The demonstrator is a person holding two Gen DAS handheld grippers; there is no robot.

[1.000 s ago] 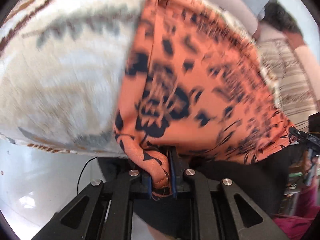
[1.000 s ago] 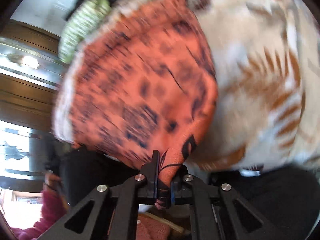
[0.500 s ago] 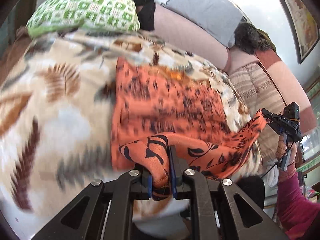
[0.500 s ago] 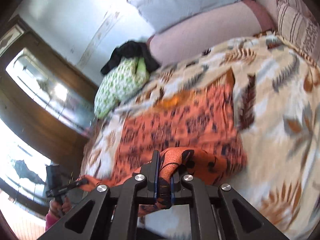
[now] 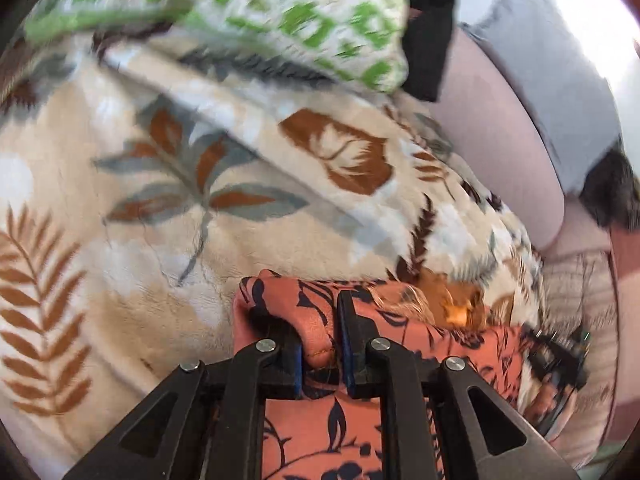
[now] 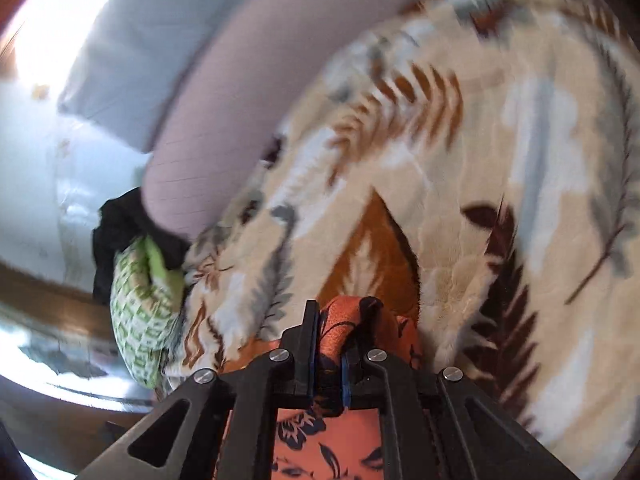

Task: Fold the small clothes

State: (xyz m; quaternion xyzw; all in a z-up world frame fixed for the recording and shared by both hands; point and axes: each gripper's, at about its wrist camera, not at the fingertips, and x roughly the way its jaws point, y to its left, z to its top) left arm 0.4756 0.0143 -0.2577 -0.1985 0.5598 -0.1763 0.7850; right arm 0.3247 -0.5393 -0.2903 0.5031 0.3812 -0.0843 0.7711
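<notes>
An orange garment with black flower print (image 5: 404, 330) lies on a cream leaf-patterned blanket (image 5: 168, 184). My left gripper (image 5: 323, 340) is shut on a bunched corner of the garment, low over the blanket. The cloth runs right from it toward my right gripper, seen dark and blurred at the right edge (image 5: 560, 356). In the right wrist view my right gripper (image 6: 330, 344) is shut on another corner of the garment (image 6: 340, 320), close over the blanket (image 6: 500, 160). More orange cloth hangs under both grippers.
A green-and-white patterned pillow (image 5: 248, 12) with a black cloth (image 5: 428, 36) lies at the bed's head. A pinkish bolster (image 6: 248, 92) and a pale blue pillow (image 6: 160, 36) lie behind. Wooden furniture (image 6: 48, 300) stands at the left.
Both grippers have carried their corners of the garment forward over the spread cloth toward the pillows and down to the blanket. The garment's flat part has passed out of view below them.
</notes>
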